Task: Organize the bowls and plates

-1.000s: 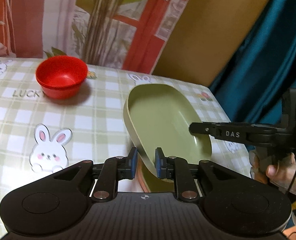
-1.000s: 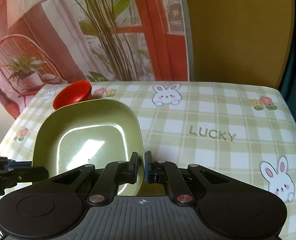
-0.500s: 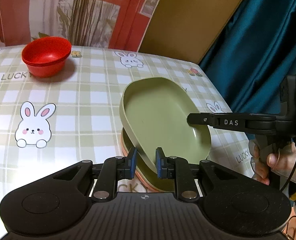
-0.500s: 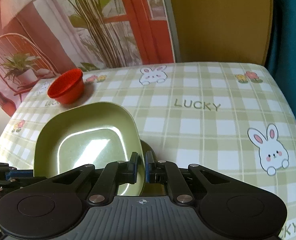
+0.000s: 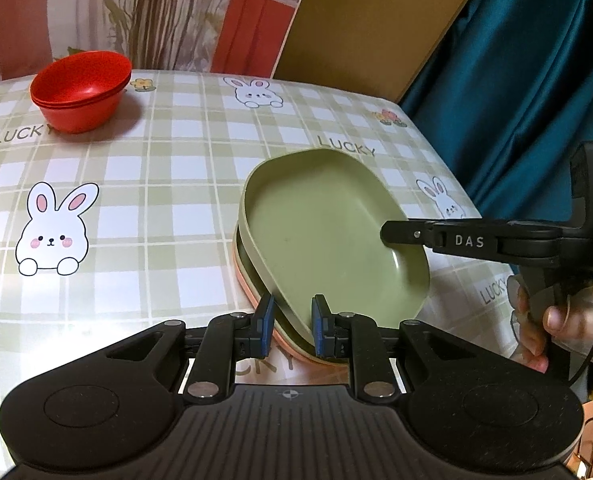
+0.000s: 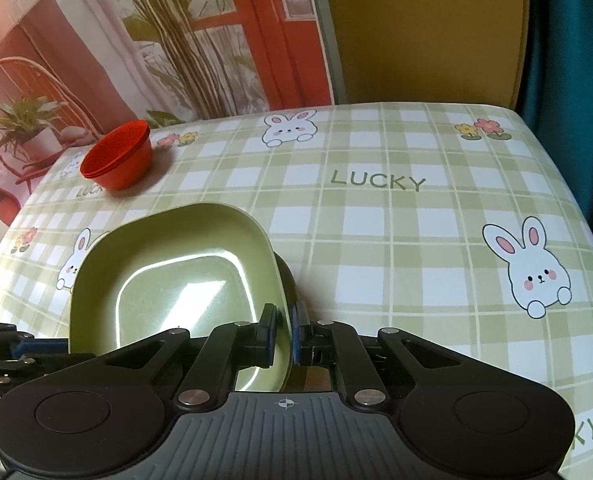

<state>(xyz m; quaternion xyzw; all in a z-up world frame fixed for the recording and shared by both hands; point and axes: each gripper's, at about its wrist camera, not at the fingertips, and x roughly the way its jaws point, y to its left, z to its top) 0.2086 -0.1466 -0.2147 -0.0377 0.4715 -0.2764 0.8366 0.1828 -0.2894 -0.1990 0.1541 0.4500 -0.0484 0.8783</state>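
Checked green-and-white cloth with rabbits and the word LUCKY covers the desk [image 5: 176, 168], and a stack of red bowls [image 5: 81, 89] sits well apart toward its far left corner. Near the front edge, the green plate [image 5: 328, 236] is held between two grippers, tilted over the plates beneath it [image 5: 245, 276], of which a dark rim and a salmon one show. The left gripper [image 5: 292, 330] has its fingers narrowed onto the plate's near rim; the right gripper [image 6: 283, 330] pinches the opposite rim, fingers nearly together. The step in hand looks like nesting this plate onto the stack. Next it likely needs levelling and lowering until the rims seat squarely, then both pairs of fingers can let go without dragging it off-centre.
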